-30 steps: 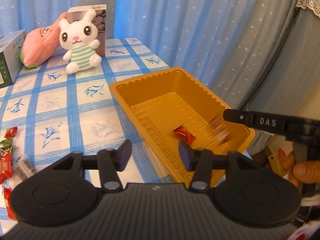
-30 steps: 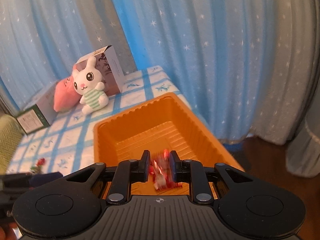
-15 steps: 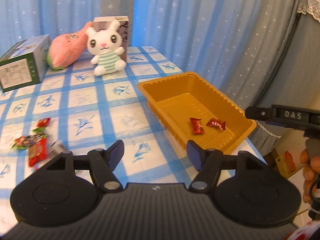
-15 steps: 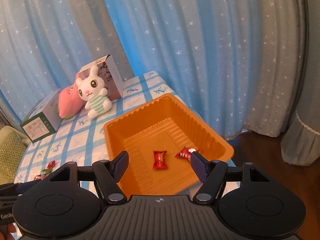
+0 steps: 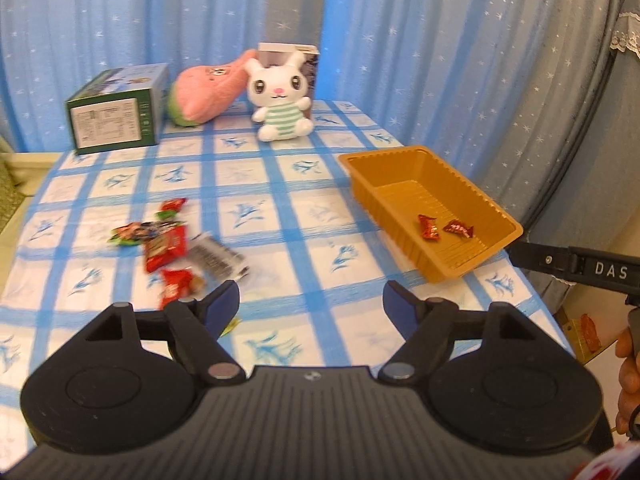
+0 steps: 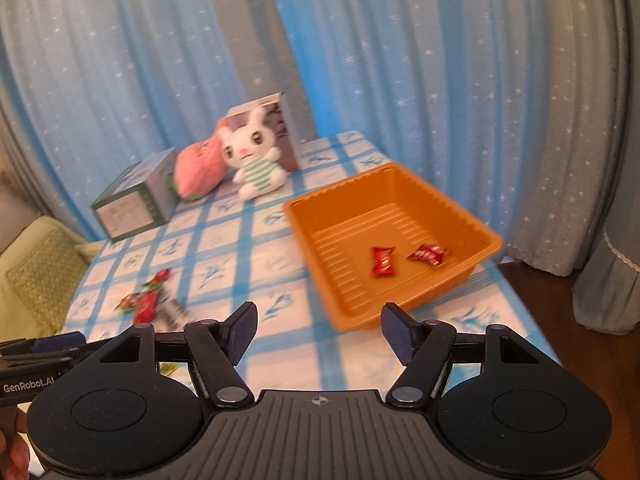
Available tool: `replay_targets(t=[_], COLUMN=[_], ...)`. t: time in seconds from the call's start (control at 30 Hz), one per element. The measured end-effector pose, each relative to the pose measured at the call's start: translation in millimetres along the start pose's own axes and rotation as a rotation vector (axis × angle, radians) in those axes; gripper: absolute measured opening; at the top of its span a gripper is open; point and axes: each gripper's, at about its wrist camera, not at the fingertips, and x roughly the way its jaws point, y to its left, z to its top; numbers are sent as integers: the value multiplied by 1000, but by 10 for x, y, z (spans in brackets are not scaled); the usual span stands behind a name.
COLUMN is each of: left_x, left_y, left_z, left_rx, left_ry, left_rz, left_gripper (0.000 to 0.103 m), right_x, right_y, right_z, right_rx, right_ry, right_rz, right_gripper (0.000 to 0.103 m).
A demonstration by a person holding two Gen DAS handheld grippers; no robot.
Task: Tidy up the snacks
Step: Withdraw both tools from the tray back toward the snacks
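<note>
A blue-checked tablecloth (image 5: 280, 184) covers the table, with an orange plastic tray (image 6: 460, 216) near its right edge. Two red wrapped candies (image 6: 383, 261) lie inside the tray; a loose pile of snack packets (image 5: 168, 240) sits well apart to the left. The left gripper (image 5: 311, 306), jaws just opening further, and right gripper (image 6: 318, 332) both hover spread and empty.

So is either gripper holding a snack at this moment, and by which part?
Nothing is held. The left gripper and the right gripper are both open and empty; two red candies lie in the orange tray.
</note>
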Motion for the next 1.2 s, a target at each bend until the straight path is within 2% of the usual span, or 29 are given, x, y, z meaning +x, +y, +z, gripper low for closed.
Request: replay_targets(t=[0.3,0.6,1.2], left_x=[-387,-523,-233], left_y=[421,773,1085], left_z=[-242,-343,-378], left_rx=[-37,-78,-96], left_ry=[-9,-6,56], left_rz=[78,146,160], left_gripper=[78,78,79], right_x=[-33,17,420], right_y=[406,649,944], right_z=[-229,-336,-486], right_rx=[-50,-93,-164], right_ry=[32,49,101], right_rz=[51,89,130], right_gripper=[68,68,68])
